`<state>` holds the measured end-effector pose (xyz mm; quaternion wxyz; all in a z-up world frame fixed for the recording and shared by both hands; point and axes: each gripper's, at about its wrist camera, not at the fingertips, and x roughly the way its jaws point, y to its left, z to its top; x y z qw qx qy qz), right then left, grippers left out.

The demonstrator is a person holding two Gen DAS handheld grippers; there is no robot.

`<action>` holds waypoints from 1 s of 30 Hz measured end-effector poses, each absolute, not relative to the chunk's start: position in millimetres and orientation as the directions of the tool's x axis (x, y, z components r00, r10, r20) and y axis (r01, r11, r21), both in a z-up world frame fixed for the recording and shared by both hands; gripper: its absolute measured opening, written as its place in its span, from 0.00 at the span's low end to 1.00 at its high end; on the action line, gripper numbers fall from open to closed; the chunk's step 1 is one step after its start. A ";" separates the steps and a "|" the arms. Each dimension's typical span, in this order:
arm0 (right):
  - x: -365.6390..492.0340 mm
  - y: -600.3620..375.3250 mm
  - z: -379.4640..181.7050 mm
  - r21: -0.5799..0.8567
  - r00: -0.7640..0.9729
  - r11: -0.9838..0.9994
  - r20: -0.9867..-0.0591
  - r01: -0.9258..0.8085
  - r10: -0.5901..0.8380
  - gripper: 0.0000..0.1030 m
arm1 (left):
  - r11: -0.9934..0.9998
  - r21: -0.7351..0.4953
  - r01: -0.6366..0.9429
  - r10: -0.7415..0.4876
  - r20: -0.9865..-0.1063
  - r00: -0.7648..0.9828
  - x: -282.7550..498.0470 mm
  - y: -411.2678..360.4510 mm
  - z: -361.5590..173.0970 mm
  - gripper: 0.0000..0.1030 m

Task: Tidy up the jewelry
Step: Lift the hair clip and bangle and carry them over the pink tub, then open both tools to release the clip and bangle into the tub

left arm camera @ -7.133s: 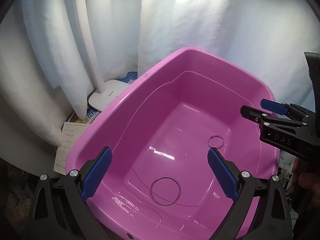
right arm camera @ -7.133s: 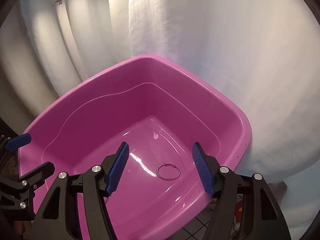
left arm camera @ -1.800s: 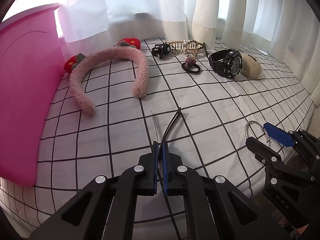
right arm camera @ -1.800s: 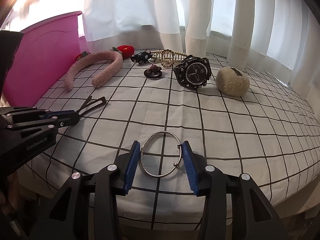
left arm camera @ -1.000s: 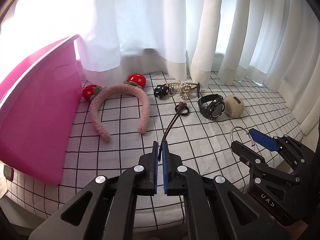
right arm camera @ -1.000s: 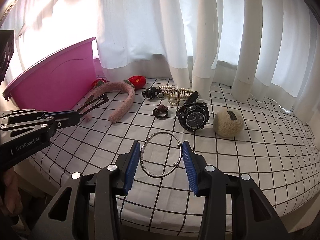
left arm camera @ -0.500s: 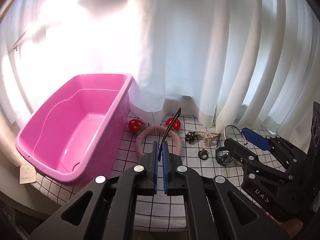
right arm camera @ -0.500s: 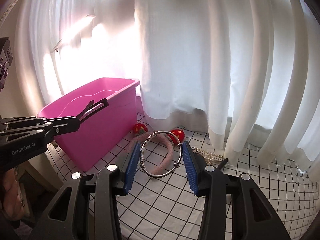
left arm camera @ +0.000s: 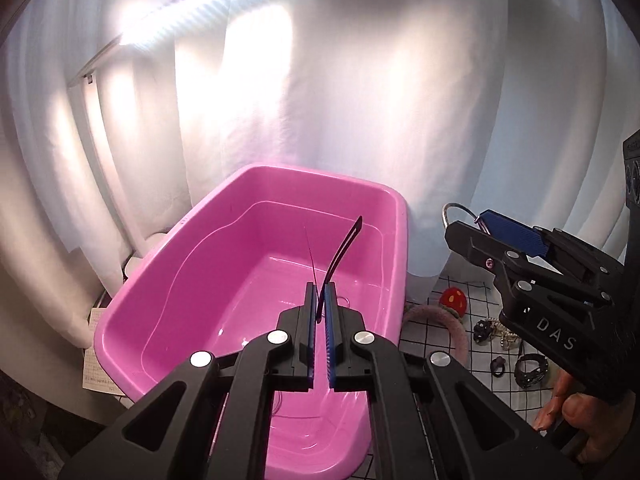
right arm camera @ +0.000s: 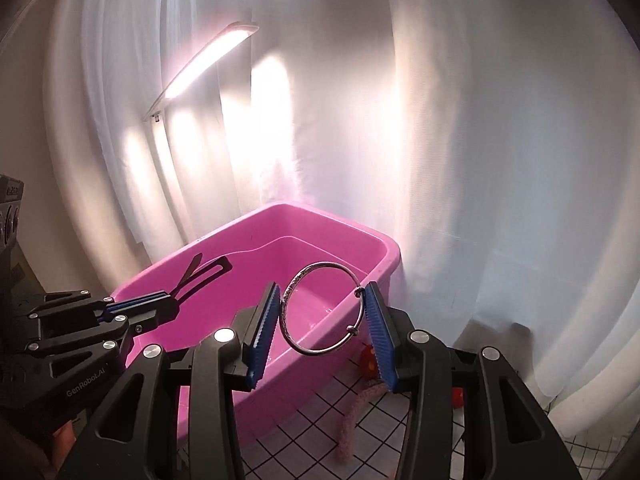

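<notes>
While both tools hang above the pink tub (left arm camera: 200, 280), each carries one piece. Nearest the lens in the left wrist view, the left tool (left arm camera: 319, 308) is pressed together on a thin dark hair clip (left arm camera: 344, 250), which juts up at centre frame over the tub's floor. At the bottom centre of the right wrist view, the right tool (right arm camera: 320, 316) pinches a silver bangle (right arm camera: 322, 308) across its width; the ring is thin, bright and carries two small beads on its right side, and it hangs over the tub's near rim. Judging by this, the job is partly done: two pieces look ready to drop in, and a faint metal loop seems to lie on the tub floor already. Farther back, at the lower right of the left view, a fuzzy pink headband (left arm camera: 440, 316), a red strawberry trim (left arm camera: 453, 301), a black watch (left arm camera: 530, 369) and small dark bits remain on the checked worktop (left arm camera: 480, 364).
</notes>
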<state>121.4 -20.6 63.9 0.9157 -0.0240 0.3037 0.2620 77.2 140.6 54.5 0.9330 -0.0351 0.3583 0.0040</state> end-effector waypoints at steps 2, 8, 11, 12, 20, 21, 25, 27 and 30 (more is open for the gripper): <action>134.5 -2.3 59.3 0.104 0.643 0.839 -0.594 -0.533 0.483 0.41 | 0.995 -0.071 -0.074 0.005 -0.691 0.723 84.7 154.2 46.5 0.04; 165.4 36.3 39.4 0.097 0.535 0.774 -0.669 -0.625 0.516 0.41 | 0.972 -0.095 -0.213 0.072 -0.746 0.662 98.5 185.6 21.1 0.05; 175.3 48.7 30.7 0.096 0.491 0.755 -0.705 -0.648 0.511 0.41 | 0.964 -0.097 -0.249 0.086 -0.771 0.631 101.6 196.3 10.7 0.05; 177.8 51.9 27.0 0.099 0.478 0.751 -0.716 -0.653 0.509 0.41 | 0.962 -0.089 -0.260 0.097 -0.775 0.624 101.2 199.1 9.5 0.05; 206.7 76.1 -0.5 0.101 0.379 0.730 -0.802 -0.676 0.462 0.41 | 0.945 -0.089 -0.314 0.108 -0.821 0.560 112.8 214.0 -8.4 0.05; 208.7 76.7 -2.0 0.097 0.373 0.729 -0.808 -0.678 0.455 0.41 | 0.945 -0.088 -0.314 0.108 -0.824 0.555 114.9 215.5 -10.1 0.05; 215.0 81.2 -7.6 0.080 0.370 0.734 -0.824 -0.674 0.430 0.41 | 0.943 -0.089 -0.321 0.102 -0.841 0.532 120.3 220.2 -15.2 0.05; 220.8 87.6 -8.8 0.071 0.372 0.737 -0.828 -0.673 0.420 0.41 | 0.942 -0.079 -0.327 0.111 -0.845 0.523 121.4 220.7 -14.9 0.05; 223.7 90.3 -10.4 0.066 0.377 0.744 -0.830 -0.665 0.411 0.41 | 0.941 -0.080 -0.327 0.104 -0.855 0.508 123.4 221.8 -14.5 0.15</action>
